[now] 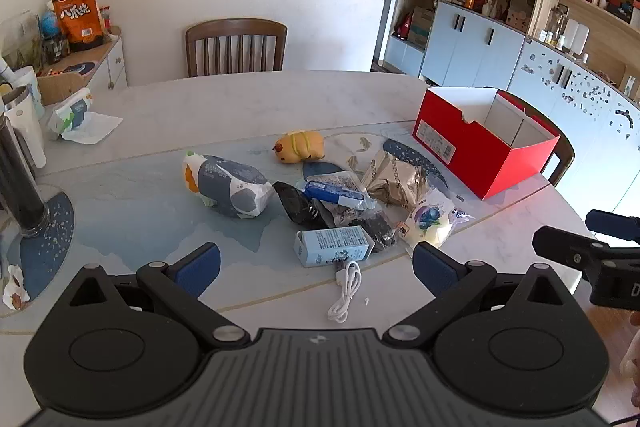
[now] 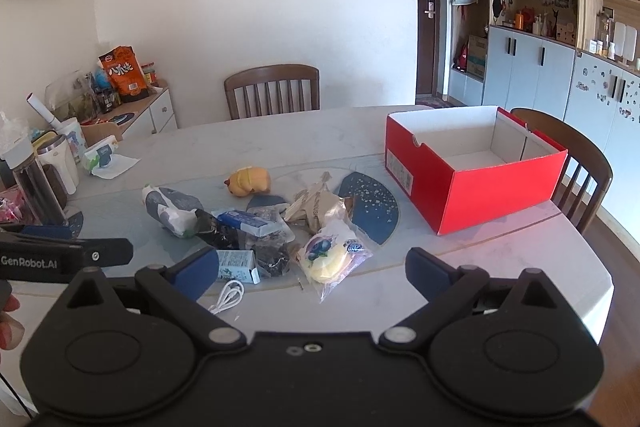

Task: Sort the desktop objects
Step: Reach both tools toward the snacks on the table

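Red cardboard forms the open box (image 2: pixel 472 187), which stands at the table's (image 2: pixel 280 139) far right and bears a white label too small to read. Snack packets (image 2: pixel 328 255) lie heaped mid-table beside a pale blue carton (image 1: pixel 332 247) and a white cable (image 1: pixel 346 291). Both the left gripper (image 1: pixel 316 263) and the right gripper (image 2: pixel 312 267) hover spread wide, holding nothing. "GenRobot.AI" marks the left gripper's side.

Pale marble-look desk (image 1: pixel 248 99), rounded edge, blue-patterned mat (image 1: pixel 132 211) across middle. On mat: yellow animal toy (image 1: pixel 301 146), wrapped bundle (image 1: pixel 228 185), snack packets heap (image 1: pixel 360 199), small blue carton (image 1: pixel 331 247). White cable (image 1: pixel 346 291) near front edge. Open red box (image 1: pixel 480 147) far right. Tissue pack (image 1: pixel 74 113) and cups (image 1: pixel 24 115) at left.
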Tool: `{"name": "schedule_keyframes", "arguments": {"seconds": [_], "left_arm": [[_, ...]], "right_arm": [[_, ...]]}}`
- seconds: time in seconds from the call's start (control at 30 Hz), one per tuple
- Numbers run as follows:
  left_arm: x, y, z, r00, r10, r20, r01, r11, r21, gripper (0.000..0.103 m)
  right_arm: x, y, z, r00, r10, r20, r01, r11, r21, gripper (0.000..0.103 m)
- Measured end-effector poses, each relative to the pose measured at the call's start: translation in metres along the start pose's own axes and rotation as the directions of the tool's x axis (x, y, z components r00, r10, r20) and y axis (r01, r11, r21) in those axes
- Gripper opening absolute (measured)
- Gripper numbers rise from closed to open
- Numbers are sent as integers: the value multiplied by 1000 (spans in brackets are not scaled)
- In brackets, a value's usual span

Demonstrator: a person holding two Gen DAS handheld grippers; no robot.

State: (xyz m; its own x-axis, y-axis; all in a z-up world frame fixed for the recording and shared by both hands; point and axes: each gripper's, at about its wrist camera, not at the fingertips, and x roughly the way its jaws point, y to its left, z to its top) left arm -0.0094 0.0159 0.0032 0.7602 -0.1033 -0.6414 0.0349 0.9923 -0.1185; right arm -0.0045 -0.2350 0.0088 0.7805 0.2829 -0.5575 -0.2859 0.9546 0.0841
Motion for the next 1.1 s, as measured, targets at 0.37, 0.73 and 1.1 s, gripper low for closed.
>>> {"name": "schedule_keyframes", "arguments": {"seconds": [0.37, 0.73, 1.1], "left_arm": [[16, 1, -1, 1000, -14, -1, 14, 1000, 14, 103], [59, -13, -15, 1000, -6, 12, 6, 999, 48, 103], [119, -24, -23, 994, 96, -49, -95, 995, 31, 103]], "right_arm": [[25, -7, 0, 999, -32, -14, 32, 999, -7, 100], [73, -22, 2, 998, 30, -47, -33, 997, -76, 99], [134, -47, 0, 989, 67, -136, -86, 986, -142, 98]]}}
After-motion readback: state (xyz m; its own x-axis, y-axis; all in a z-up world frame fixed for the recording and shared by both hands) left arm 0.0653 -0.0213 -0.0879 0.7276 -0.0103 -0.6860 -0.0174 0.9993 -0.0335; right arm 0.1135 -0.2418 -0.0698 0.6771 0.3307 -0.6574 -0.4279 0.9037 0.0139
